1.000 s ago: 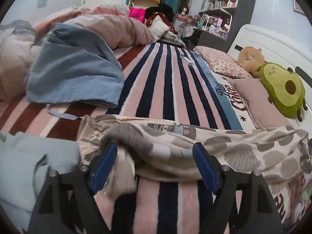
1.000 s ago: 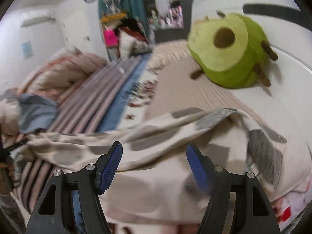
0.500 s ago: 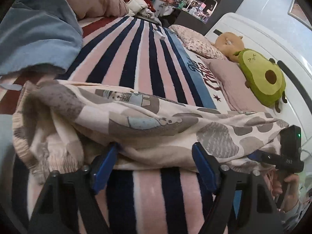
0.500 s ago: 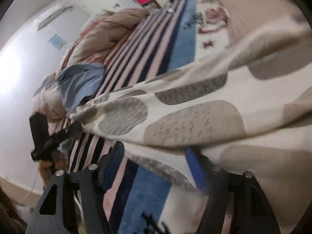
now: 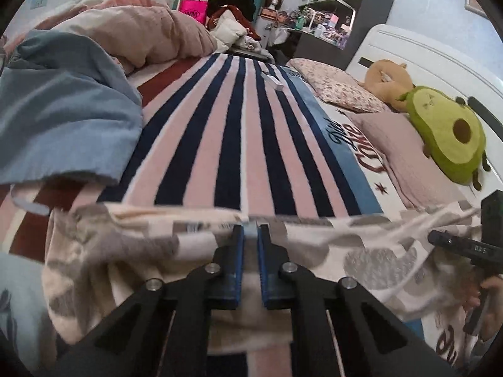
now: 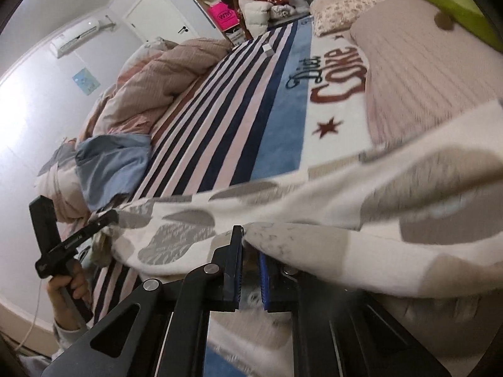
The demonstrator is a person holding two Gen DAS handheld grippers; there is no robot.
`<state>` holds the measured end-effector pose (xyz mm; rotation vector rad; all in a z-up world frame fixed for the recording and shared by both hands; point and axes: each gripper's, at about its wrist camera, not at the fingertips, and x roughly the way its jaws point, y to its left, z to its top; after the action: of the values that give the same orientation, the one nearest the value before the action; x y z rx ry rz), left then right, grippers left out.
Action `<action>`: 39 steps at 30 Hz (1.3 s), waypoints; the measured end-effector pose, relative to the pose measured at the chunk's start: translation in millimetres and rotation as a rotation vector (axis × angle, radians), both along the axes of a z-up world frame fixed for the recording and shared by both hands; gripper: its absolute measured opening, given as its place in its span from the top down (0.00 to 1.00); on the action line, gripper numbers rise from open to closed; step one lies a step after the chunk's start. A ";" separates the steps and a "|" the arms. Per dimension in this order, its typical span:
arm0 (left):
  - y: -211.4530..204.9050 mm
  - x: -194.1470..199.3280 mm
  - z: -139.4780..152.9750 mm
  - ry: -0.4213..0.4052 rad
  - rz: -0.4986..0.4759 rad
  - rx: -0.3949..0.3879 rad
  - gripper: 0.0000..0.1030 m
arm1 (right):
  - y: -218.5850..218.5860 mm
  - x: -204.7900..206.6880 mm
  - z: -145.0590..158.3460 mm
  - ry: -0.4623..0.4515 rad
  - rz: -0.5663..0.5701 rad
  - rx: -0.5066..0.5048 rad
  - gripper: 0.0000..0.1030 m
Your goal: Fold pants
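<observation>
The pants are cream with grey-brown blobs and lie stretched across the near end of the striped bed blanket. My left gripper is shut on the pants' upper edge near the middle. My right gripper is shut on the pants at the other end, and cloth drapes over its right finger. The right gripper also shows at the right edge of the left wrist view. The left gripper shows at the left of the right wrist view, holding the cloth's far end.
A blue garment and a rumpled pink duvet lie at the left of the bed. Pillows, an avocado plush and a white headboard are on the right. Shelves and clutter stand beyond the bed.
Both grippers were open with the pants lying between their fingers; both have closed on the cloth and lifted its edge so it stretches between them.
</observation>
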<state>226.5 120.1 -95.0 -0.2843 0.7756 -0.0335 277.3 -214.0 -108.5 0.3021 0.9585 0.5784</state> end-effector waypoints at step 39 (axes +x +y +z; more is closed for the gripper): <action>41.0 21.3 -29.5 0.021 0.123 0.074 0.37 | 152.1 33.5 -28.2 -0.034 0.238 -0.106 0.70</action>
<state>247.8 161.1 -124.5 -0.2614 0.7774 0.1141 310.8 -61.9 -136.7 0.0831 0.9960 0.7449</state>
